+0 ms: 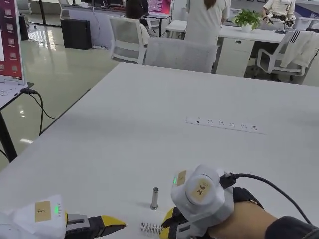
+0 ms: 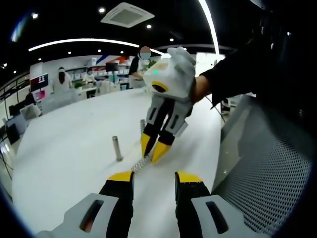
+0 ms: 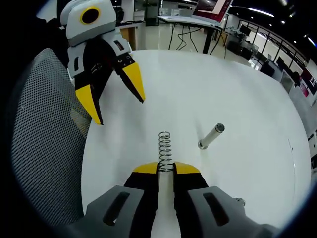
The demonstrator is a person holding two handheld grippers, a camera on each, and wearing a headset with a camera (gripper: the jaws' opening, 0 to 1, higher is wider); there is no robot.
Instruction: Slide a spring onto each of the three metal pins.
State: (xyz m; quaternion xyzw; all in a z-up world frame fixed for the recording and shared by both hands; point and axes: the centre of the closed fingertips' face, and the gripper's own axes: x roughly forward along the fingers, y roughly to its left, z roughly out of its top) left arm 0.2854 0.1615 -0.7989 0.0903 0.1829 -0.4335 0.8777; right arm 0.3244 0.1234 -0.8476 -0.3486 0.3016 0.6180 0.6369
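right tongs (image 3: 166, 168) clench the spring (image 3: 164, 147) by one end, low over the desk (image 3: 237, 89) just beside the metal pin (image 3: 211, 136); left tongs (image 2: 154, 177) hang released (jaws apart) across the spring from the pin, a power strip (image 1: 224, 124) well beyond it.

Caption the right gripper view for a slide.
Right tongs pinch one end of a spring, a pin standing beside it, the left tongs open opposite.

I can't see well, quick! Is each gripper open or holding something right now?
Left gripper: open, holding nothing.
Right gripper: closed on one end of the spring.
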